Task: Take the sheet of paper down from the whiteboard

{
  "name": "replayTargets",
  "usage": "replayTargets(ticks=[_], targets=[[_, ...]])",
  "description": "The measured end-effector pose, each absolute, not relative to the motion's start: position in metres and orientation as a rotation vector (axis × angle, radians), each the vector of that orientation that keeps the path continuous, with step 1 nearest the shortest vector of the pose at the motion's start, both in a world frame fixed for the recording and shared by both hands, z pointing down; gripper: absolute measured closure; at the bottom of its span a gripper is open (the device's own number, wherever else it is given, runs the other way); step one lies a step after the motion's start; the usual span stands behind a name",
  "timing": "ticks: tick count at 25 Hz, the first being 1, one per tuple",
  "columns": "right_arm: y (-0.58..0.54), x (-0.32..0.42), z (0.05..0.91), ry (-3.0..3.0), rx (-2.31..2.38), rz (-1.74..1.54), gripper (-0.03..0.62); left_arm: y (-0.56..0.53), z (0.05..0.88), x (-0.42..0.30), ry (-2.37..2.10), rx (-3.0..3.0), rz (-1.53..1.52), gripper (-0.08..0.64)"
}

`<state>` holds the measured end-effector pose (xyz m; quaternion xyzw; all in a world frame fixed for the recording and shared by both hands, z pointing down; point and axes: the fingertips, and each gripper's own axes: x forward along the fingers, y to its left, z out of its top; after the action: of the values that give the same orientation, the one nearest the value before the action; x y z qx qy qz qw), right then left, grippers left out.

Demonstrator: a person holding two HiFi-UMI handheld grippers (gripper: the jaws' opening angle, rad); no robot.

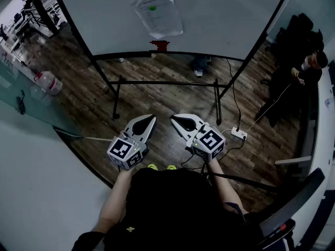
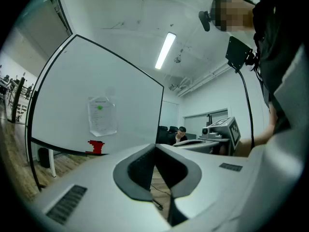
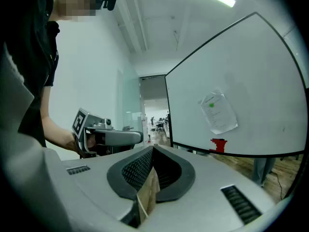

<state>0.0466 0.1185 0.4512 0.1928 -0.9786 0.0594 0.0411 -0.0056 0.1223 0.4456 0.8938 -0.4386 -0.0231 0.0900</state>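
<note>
We judge this the approach — well back from the whiteboard [image 1: 225, 20], left gripper [image 1: 151, 119] and right gripper [image 1: 175, 120] clenched empty; next, reach its sheet of paper [image 1: 158, 15].

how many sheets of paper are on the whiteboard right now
1. The sheet of paper hangs on the whiteboard front, a green dot near its top, above a red object on the ledge. The back is hidden.

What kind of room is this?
Probably an office or workshop room. A big whiteboard on a stand has a sheet of paper stuck to it, a power strip lies on the wooden floor, and a person sits nearby.
</note>
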Motion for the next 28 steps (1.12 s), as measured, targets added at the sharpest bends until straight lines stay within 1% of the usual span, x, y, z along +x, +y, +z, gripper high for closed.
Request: replayTargets(ticks=[14,28], targets=[[0.114,0.047,0.445,-3.051,0.579,0.224,0.588,0.117,0.448,-0.007,-1.312,2.646,-0.061,0.538],[0.108,0.065,0.455,-3.035,0.558,0.259,0.588,0.109,0.452,0.007,-1.339,2.622,-0.063,0.538]])
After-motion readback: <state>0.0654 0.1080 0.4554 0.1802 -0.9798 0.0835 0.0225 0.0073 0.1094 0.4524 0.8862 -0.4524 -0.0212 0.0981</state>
